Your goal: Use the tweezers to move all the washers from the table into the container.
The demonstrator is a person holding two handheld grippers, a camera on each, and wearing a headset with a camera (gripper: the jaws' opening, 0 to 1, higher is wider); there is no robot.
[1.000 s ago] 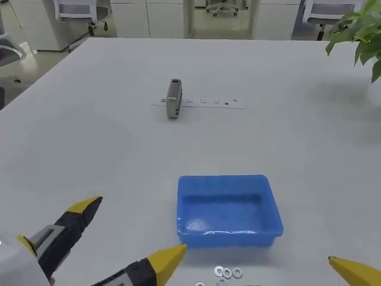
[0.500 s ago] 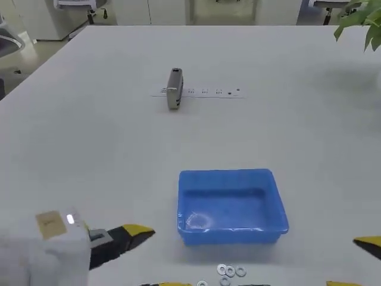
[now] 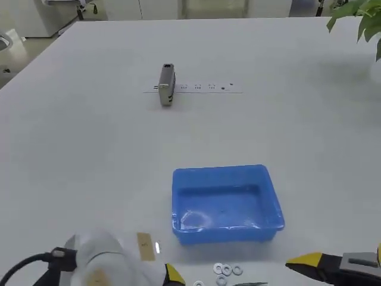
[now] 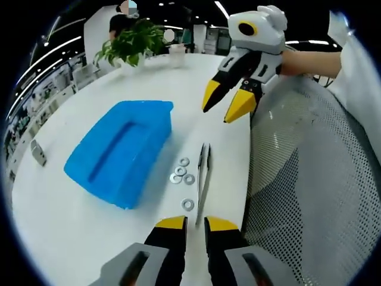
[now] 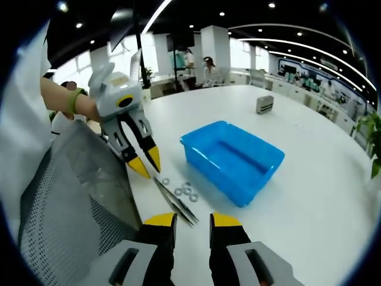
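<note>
Task judged not begun. Container (image 3: pixel 221 171) seen empty. Washers (image 4: pixel 177 177) left on table (image 3: pixel 89 149), just beside container. Tweezers (image 4: pixel 203 176) not yet picked up, near washers. Left tongs (image 4: pixel 196 221), right tongs (image 5: pixel 191 219) held slightly apart, empty.

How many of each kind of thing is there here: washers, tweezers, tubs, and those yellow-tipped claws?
Washers: 5
Tweezers: 1
Blue container: 1
Grippers: 2, the left gripper and the right gripper
Total: 9
</note>
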